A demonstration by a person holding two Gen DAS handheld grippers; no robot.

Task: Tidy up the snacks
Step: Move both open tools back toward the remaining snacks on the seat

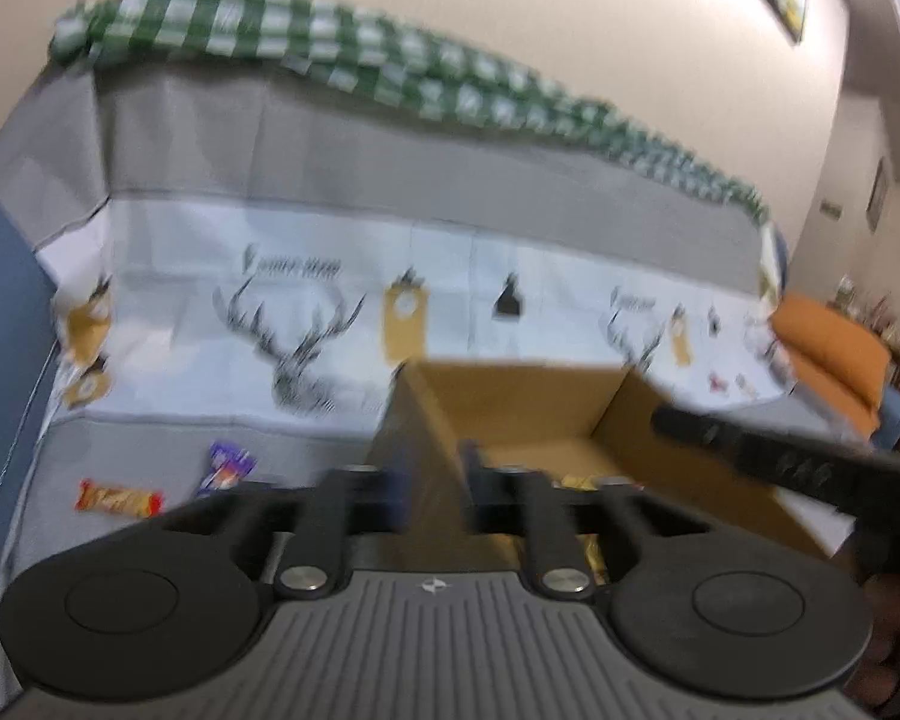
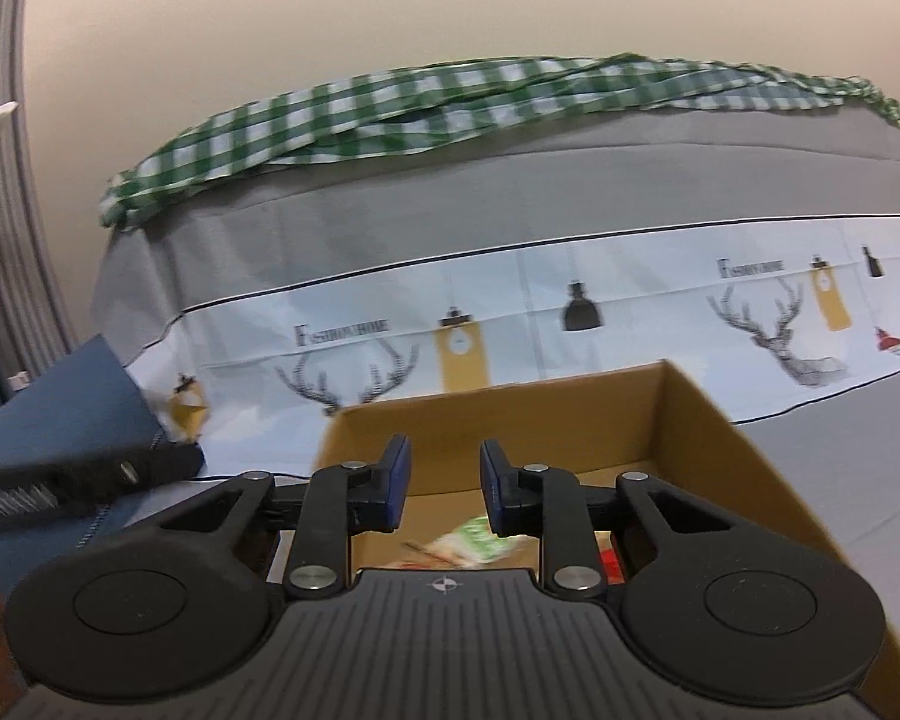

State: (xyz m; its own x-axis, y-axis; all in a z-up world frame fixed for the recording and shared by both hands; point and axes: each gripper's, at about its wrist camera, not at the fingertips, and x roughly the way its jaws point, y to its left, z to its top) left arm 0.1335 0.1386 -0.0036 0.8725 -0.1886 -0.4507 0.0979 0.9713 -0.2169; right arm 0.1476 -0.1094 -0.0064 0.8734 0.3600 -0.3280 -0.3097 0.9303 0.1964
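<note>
A cardboard box (image 1: 660, 420) stands open on the grey cloth; it also shows in the right wrist view (image 2: 690, 420). My left gripper (image 1: 432, 480) is open and straddles the box's left wall, one finger on each side. My right gripper (image 2: 444, 483) is open and empty above the box, over a green-and-white snack packet (image 2: 474, 540) and a red packet (image 2: 609, 561) inside. Yellow wrappers (image 1: 582, 483) lie inside the box. An orange-red snack bar (image 1: 120, 501) and a purple packet (image 1: 228, 465) lie on the cloth left of the box. The right gripper's body (image 1: 780, 456) shows at right.
A sofa back draped in grey and white deer-print cloth (image 2: 570, 312), with a green checked cloth (image 2: 450, 108) on top, rises behind the box. A blue cushion (image 2: 60, 420) lies left. An orange cushion (image 1: 834, 348) lies far right. The left gripper's body (image 2: 78, 474) reaches in at left.
</note>
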